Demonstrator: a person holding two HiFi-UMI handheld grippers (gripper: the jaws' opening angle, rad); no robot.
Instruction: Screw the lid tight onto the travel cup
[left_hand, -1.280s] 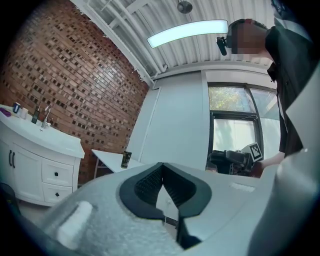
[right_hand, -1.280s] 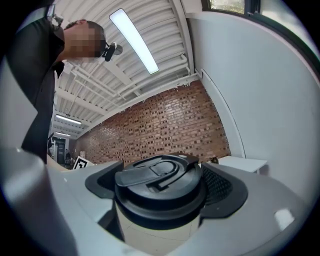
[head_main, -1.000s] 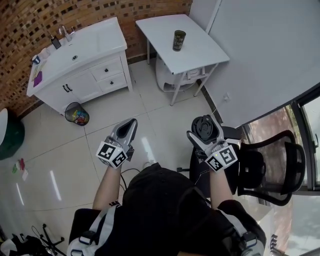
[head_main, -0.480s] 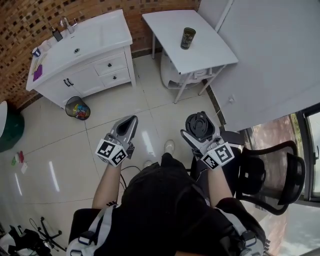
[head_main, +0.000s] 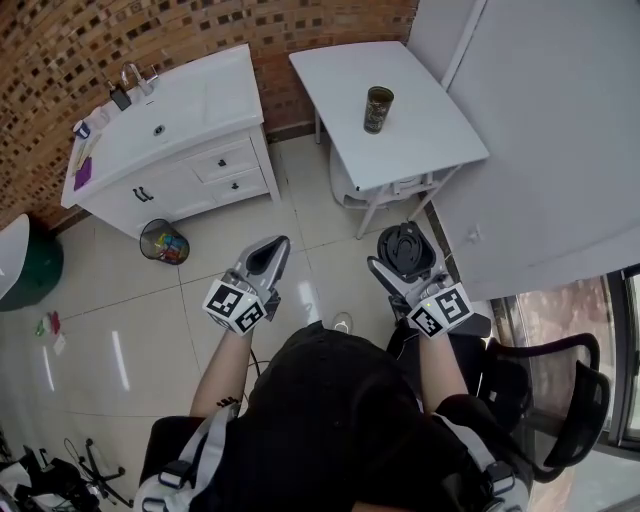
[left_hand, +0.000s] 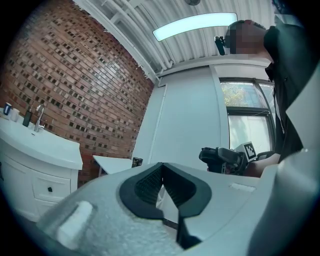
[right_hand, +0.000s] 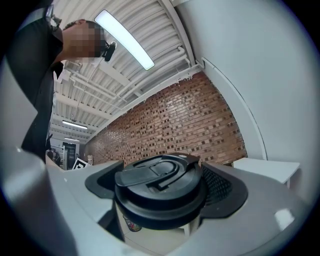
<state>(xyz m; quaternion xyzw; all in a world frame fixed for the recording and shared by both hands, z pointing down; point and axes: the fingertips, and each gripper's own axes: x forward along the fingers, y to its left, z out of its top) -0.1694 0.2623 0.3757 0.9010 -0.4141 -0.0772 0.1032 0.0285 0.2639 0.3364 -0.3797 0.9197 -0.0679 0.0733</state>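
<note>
The travel cup (head_main: 379, 109), dark and open-topped, stands upright on the white table (head_main: 420, 130) by the brick wall, well ahead of both grippers. My right gripper (head_main: 404, 252) is shut on the black lid (head_main: 403, 247), held flat side up; in the right gripper view the lid (right_hand: 160, 192) fills the space between the jaws. My left gripper (head_main: 270, 252) is shut with nothing in it, level with the right one over the tiled floor. In the left gripper view its jaws meet (left_hand: 161, 174), and the cup (left_hand: 136, 162) shows small and far off.
A white vanity with a sink (head_main: 170, 120) stands left of the table, with a waste bin (head_main: 165, 242) in front of it. A black mesh chair (head_main: 565, 400) is at my right rear. A white wall panel (head_main: 560, 120) runs along the right.
Both grippers have moved forward toward the table, the lid still gripped. The table and cup sit lower and nearer in the head view, and the chair has dropped behind.
</note>
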